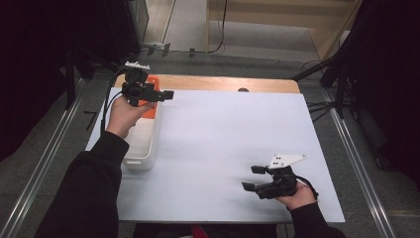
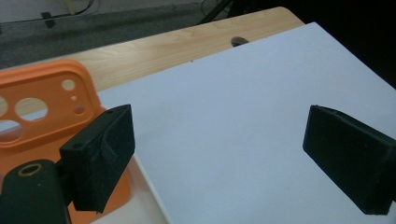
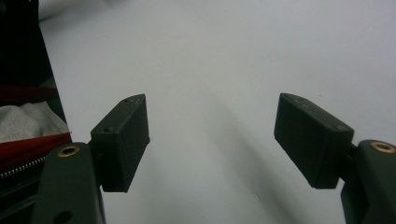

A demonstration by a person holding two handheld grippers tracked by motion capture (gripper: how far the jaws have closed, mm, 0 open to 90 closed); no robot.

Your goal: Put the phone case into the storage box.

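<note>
While the left tongs (image 1: 166,94) hang released above the orange phone case (image 2: 42,112) in the white bin (image 1: 148,148), nothing is grasped. Right tongs (image 1: 253,178) wait released over the tabletop (image 1: 223,134); picking the case seems undone.

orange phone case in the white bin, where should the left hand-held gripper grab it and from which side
Grip the orange phone case by its raised rim, best the rounded corner edge by the camera cutouts. It is a thin shell leaning tilted in the white bin, so that edge stands free. Come from above with one jaw inside the shell and one outside. The left hand-held gripper is open just beside it.
</note>
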